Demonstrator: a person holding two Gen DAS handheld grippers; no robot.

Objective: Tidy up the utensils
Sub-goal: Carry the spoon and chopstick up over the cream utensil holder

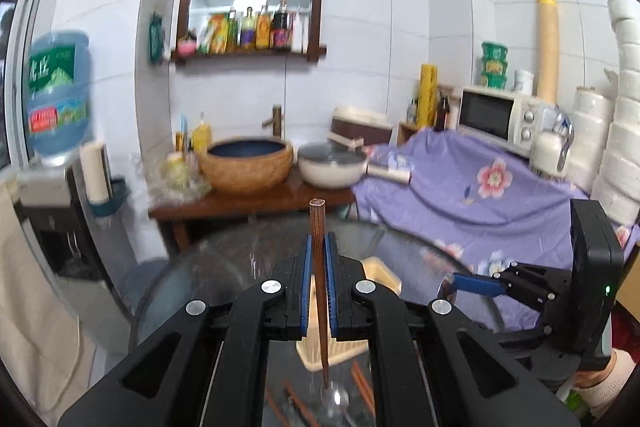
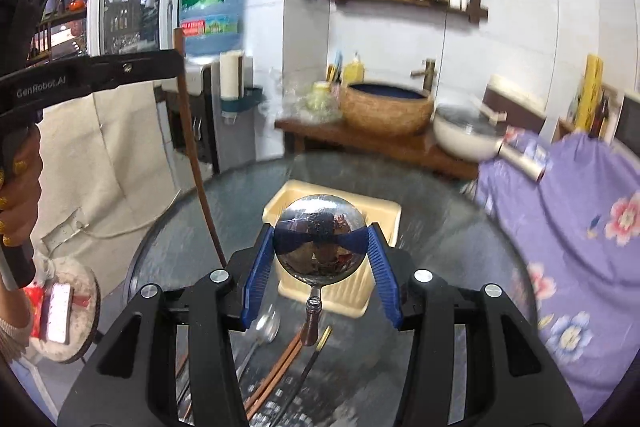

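Left gripper (image 1: 319,259) clamped a brown chopstick (image 1: 318,267), long axis near vertical, square end up, tip hanging over the glass table (image 1: 224,267). Right gripper (image 2: 320,251) gripped a metal ladle (image 2: 319,241) by its bowl, handle pointing down. Cream tray (image 2: 384,211) sat beyond, on the table.

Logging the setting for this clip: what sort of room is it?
Probably a home kitchen or utility corner: tiled walls, a basin under a tap, a shelf of bottles, and a microwave.
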